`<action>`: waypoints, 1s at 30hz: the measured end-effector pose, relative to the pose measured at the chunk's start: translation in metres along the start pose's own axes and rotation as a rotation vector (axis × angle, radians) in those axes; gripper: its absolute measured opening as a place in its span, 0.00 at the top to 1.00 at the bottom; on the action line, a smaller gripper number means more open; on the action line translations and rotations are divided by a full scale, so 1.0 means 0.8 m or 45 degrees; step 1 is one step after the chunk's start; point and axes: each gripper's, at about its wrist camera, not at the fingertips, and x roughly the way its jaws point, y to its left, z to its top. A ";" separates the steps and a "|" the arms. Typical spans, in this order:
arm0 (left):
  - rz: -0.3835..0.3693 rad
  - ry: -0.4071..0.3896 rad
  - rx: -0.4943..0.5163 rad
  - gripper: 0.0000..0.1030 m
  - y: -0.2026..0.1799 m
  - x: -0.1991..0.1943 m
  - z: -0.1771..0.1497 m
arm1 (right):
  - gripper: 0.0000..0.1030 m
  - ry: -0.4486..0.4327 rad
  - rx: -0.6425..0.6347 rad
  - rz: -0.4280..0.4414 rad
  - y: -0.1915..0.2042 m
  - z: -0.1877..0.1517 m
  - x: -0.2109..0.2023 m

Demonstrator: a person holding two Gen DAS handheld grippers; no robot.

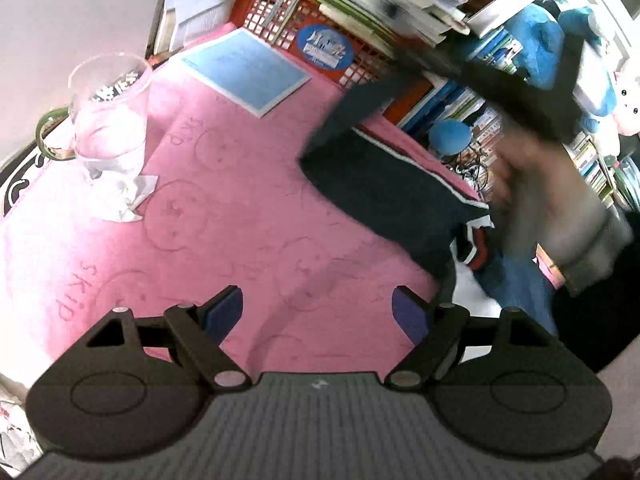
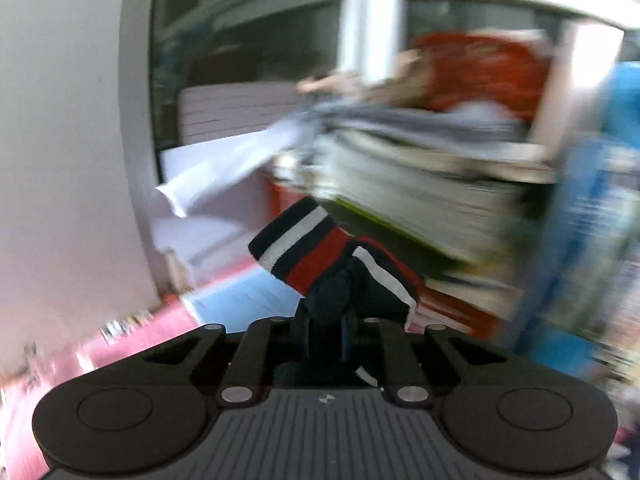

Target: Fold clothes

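The left gripper [image 1: 318, 310] hangs over the near part of the pink cloth [image 1: 224, 216] that covers the worktop, its two blue-padded fingers [image 1: 224, 312] spread wide with only bare cloth between them. We note it holds nothing.

The right gripper [image 2: 326, 320] is clamped onto the dark garment [image 2: 340, 280]: its fingers are drawn together with navy fabric bunched between them, and a cuff [image 2: 298, 242] striped in navy, white and red stands up just beyond the tips. The right wrist view is heavily blurred, so we cannot settle anything finer about the hold.

In the left wrist view the same garment [image 1: 384, 196] lies at the right edge of the worktop, one part raised off the cloth toward the far right, a striped portion hanging over the edge. A person's hand [image 1: 536, 184] and grey sleeve [image 1: 592, 236] reach in from the right beside the raised part; both are blurred, and the gripper that hand carries shows only as a dark smear.

At the far left corner stands a clear plastic cup [image 1: 108, 108], upright. We see something pale and crumpled inside it but cannot identify it. A crumpled white tissue [image 1: 120, 196] lies on the cloth against its base.

A blue-covered booklet [image 1: 246, 70] lies flat at the far edge, just before a red crate [image 1: 280, 12].
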 end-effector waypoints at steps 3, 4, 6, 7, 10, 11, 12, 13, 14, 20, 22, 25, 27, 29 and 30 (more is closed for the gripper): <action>0.009 -0.001 0.050 0.20 -0.037 0.006 0.001 | 0.86 0.050 0.065 -0.171 -0.066 -0.041 -0.083; 0.017 0.002 0.078 0.20 -0.051 0.010 0.001 | 0.86 0.069 0.094 -0.234 -0.090 -0.055 -0.109; 0.032 0.008 0.134 0.20 -0.080 0.019 0.002 | 0.86 0.082 0.166 -0.350 -0.142 -0.081 -0.150; 0.040 0.011 0.162 0.20 -0.095 0.024 0.002 | 0.86 0.087 0.203 -0.408 -0.169 -0.093 -0.170; 0.063 0.020 0.246 0.20 -0.138 0.037 0.004 | 0.86 0.053 0.335 -0.514 -0.250 -0.135 -0.223; 0.071 0.023 0.275 0.20 -0.153 0.041 0.004 | 0.86 0.043 0.358 -0.539 -0.271 -0.149 -0.234; 0.079 0.026 0.303 0.20 -0.167 0.046 0.005 | 0.86 0.033 0.382 -0.563 -0.293 -0.163 -0.245; 0.101 0.032 0.352 0.20 -0.185 0.058 0.002 | 0.86 0.030 0.402 -0.580 -0.312 -0.175 -0.253; 0.125 0.040 0.404 0.20 -0.203 0.070 -0.001 | 0.86 0.039 0.422 -0.584 -0.329 -0.188 -0.258; 0.234 0.081 0.639 0.20 -0.273 0.149 -0.026 | 0.84 0.105 0.551 -0.571 -0.404 -0.262 -0.240; 0.263 0.083 0.735 0.20 -0.291 0.171 -0.036 | 0.82 0.132 0.628 -0.551 -0.423 -0.287 -0.231; 0.261 0.067 0.785 0.20 -0.308 0.191 -0.035 | 0.50 0.224 0.733 -0.559 -0.442 -0.322 -0.224; 0.258 0.056 0.815 0.20 -0.319 0.204 -0.034 | 0.16 0.280 0.757 -0.647 -0.444 -0.339 -0.229; 0.256 0.044 0.845 0.20 -0.330 0.217 -0.033 | 0.04 0.292 0.718 -0.796 -0.435 -0.345 -0.245; 0.254 0.039 0.860 0.20 -0.336 0.223 -0.033 | 0.01 0.280 0.667 -0.868 -0.425 -0.346 -0.255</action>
